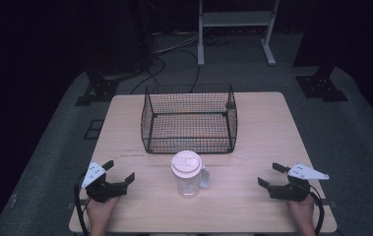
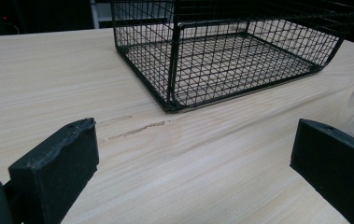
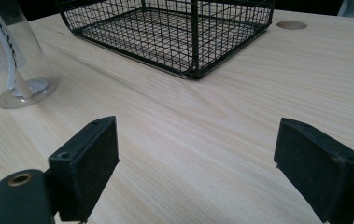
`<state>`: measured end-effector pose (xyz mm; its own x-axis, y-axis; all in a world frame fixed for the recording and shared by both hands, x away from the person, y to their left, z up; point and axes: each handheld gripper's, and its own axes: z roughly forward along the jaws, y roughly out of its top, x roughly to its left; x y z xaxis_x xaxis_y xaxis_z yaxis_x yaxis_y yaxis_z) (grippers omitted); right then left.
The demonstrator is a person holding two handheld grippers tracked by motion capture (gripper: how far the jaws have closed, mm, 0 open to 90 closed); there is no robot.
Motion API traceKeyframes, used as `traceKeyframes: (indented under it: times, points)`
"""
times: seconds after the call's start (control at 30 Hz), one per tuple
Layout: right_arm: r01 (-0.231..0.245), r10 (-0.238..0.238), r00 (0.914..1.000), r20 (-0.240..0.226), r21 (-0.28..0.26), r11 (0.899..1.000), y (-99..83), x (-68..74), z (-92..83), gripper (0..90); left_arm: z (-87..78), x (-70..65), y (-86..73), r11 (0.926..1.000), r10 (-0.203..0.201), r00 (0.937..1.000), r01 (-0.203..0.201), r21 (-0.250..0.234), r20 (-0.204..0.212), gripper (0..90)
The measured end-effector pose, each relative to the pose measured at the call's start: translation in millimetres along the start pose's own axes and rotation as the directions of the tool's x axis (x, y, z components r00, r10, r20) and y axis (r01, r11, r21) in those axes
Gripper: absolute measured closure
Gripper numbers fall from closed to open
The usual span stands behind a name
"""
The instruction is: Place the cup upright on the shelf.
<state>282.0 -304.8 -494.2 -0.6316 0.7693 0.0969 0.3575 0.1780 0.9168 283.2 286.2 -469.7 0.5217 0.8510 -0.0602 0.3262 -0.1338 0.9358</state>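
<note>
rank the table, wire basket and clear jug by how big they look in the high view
1. table
2. wire basket
3. clear jug, plainly smallest, though it stands nearer the camera than the basket

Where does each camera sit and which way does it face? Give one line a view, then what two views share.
High view: above the person's side, looking forward and down on the table; shows both hands, left gripper, right gripper.
Left gripper view: rides the left gripper, faces the wire basket; own fingers show.
Right gripper view: rides the right gripper, faces the basket; own fingers show.
Shared: both gripper views catch the clear lidded cup.
</note>
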Motion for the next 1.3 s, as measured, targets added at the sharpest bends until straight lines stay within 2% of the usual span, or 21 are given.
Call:
traceKeyframes:
  times: [0.27, 0.4, 0.5, 0.53, 0.67, 0.7, 0.73, 0.9, 1.17, 1.3]
  points:
    - [0.006, -0.006, 1.0, -0.002, 0.0, 1.0, 0.2, 0.7, -0.4, 12.8, 0.0, -3.3, 0.8, 0.9999, 0.007, 0.9999, -0.007, -0.008, 0.009, 0.1]
    - [0.006, -0.006, 1.0, -0.001, 0.0, 1.0, 0.2, 1.0, -0.4, 12.8, -2.0, -8.9, 1.2, 0.9995, 0.025, 0.9987, -0.024, -0.018, 0.044, 0.1]
    - [0.003, -0.003, 1.0, 0.001, 0.002, 1.0, 0.2, 0.8, -0.3, 12.9, -2.4, -12.5, 2.6, 0.9993, 0.035, 0.9978, -0.034, -0.018, 0.056, 0.1]
    - [0.003, -0.003, 1.0, 0.002, 0.002, 1.0, 0.2, 0.8, -0.3, 12.9, -2.1, -15.2, 3.5, 0.9986, 0.051, 0.9973, -0.051, -0.018, 0.053, 0.1]
    - [0.005, -0.005, 1.0, 0.0, 0.001, 1.0, 0.2, 0.9, -0.3, 12.9, 0.8, -26.6, 7.6, 0.9958, 0.091, 0.9931, -0.089, -0.021, 0.074, 0.1]
    - [0.006, -0.006, 1.0, -0.002, 0.001, 1.0, 0.3, 0.9, -0.5, 12.8, 3.2, -32.3, 9.7, 0.9935, 0.114, 0.99, -0.113, -0.018, 0.084, 0.1]
    - [0.006, -0.006, 1.0, -0.002, 0.001, 1.0, 0.3, 0.9, -0.5, 12.8, 3.2, -32.3, 9.7, 0.9935, 0.114, 0.99, -0.113, -0.018, 0.084, 0.1]
    - [0.009, -0.009, 0.9999, -0.006, -0.002, 1.0, 0.3, 0.8, -0.8, 12.8, 6.0, -43.8, 15.3, 0.9869, 0.161, 0.9818, -0.16, -0.019, 0.1, 0.1]
    - [0.007, -0.007, 1.0, -0.006, 0.0, 1.0, 0.1, 0.9, -0.5, 12.8, 2.7, -47.7, 21.7, 0.9853, 0.17, 0.9783, -0.167, -0.037, 0.119, 0.1]
    - [0.007, -0.007, 1.0, -0.004, 0.002, 1.0, 0.1, 1.2, -0.2, 12.9, -0.6, -50.6, 28.2, 0.9842, 0.172, 0.9755, -0.165, -0.065, 0.137, 0.1]
